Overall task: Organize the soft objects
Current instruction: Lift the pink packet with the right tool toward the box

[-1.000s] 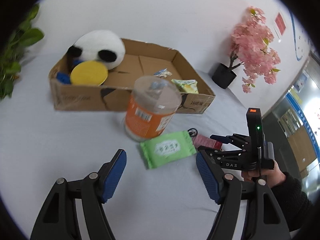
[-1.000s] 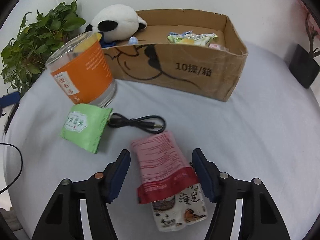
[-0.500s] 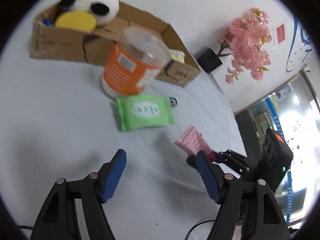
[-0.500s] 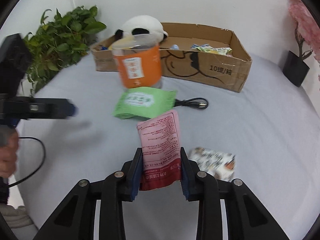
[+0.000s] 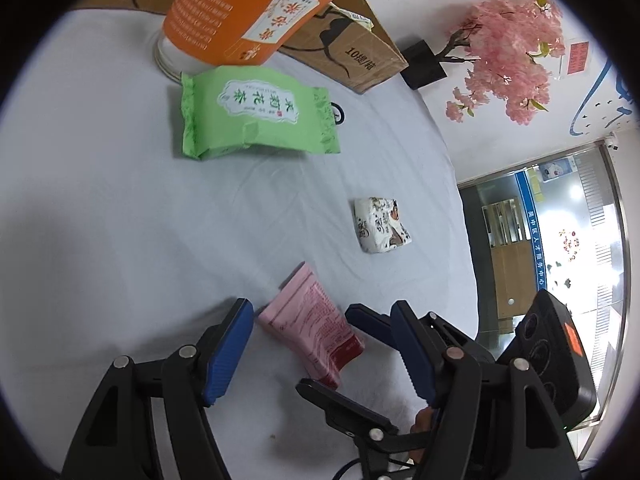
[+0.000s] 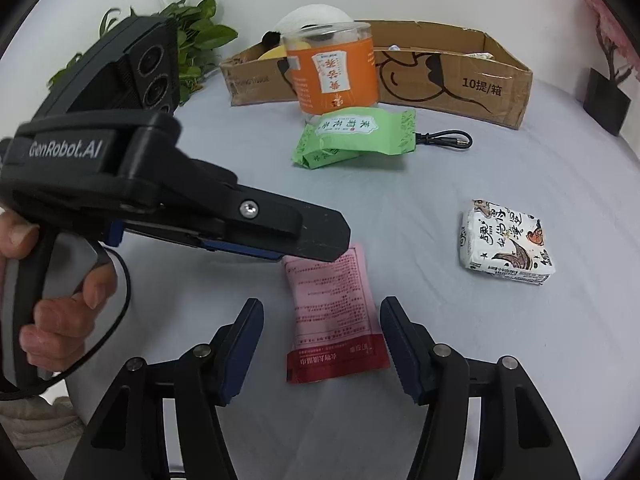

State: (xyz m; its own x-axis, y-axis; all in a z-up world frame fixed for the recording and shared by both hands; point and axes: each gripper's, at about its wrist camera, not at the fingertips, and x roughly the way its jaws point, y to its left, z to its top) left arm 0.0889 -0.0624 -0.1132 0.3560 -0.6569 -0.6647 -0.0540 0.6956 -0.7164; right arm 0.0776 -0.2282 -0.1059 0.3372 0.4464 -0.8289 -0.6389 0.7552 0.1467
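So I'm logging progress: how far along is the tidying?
Done: the panda plush and snack packets already sit in the cardboard box. In hand: nothing; both claws open around the pink pouch. Left: pink pouch, green pack and white pack on the table.

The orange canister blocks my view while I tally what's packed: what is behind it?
Behind the orange canister stands the cardboard box; a white plush and something yellow peek out. The canister covers the rest of that end.
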